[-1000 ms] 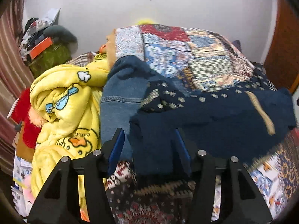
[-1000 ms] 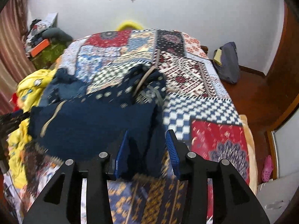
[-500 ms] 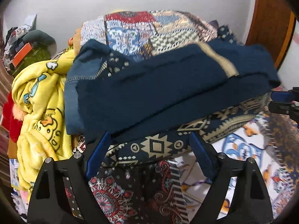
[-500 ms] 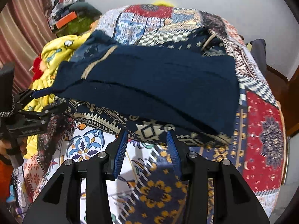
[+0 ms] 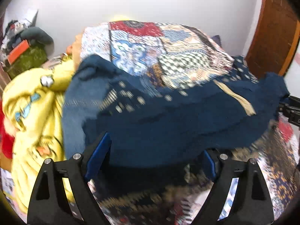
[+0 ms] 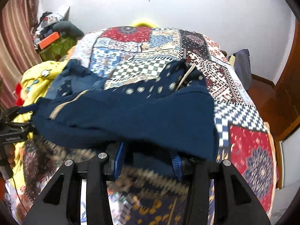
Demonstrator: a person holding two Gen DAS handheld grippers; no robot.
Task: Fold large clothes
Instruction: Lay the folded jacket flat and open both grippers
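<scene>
1. Left wrist view: the navy garment [image 5: 178,123] lies folded across the near part of the patchwork bedspread [image 5: 168,43], its dotted border toward the far side and a tan stripe near its right end. The left gripper [image 5: 150,159] stands with its jaws wide apart. The near fold of the cloth sits between the blue pads [image 5: 97,153], which do not press on it, so nothing is held. Beside the garment, at the left, lies a yellow cartoon blanket [image 5: 31,112].

2. Same view, handling: the cloth drapes and sags over its edge, so I judge it soft, limp and fairly thick, heavy enough to stay put yet ready to slump when lifted by one point. It is neither fragile nor slick.

3. Right wrist view: the right gripper [image 6: 148,163] sits at the garment's near edge, toward its right end. Its jaws stand partly apart with dark cloth between the pads [image 6: 119,159]; blur hides whether they pinch it, so I cannot tell. The left gripper shows at the far left edge.

4. Same view, where to hold: I would take both corners of one edge together, pinching through all layers at a hem, to keep the fold square.
</scene>
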